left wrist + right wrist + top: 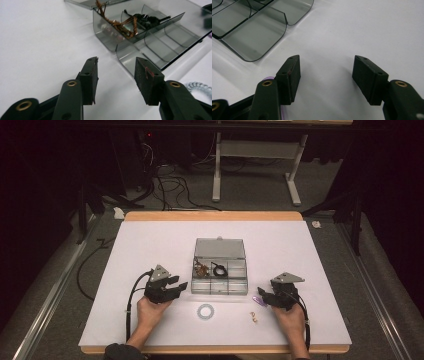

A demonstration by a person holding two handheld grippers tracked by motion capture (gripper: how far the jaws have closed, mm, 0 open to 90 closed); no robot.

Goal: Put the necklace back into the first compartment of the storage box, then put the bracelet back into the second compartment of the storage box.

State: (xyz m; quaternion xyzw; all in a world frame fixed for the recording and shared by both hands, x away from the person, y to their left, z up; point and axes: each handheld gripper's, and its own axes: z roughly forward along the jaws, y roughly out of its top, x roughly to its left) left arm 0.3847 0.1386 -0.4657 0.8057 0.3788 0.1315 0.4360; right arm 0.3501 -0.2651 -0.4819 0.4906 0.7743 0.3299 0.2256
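The box (220, 270) – clear grey plastic with compartments – sits open mid-table, its lid (220, 248) laid back on the far side. A copper wire coil (202, 268) fills the far-left cell; a black band (218, 269) lies in the cell to its right. The near row holds nothing. A pale ring (205, 311) lies flat on the table – just near of the box.

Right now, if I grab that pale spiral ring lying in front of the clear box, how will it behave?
The spiral ring looks coiled and thin, so it probably weighs little and stretches or flops when lifted. Lying flat on the table, it likely won't roll, but may slide when nudged.
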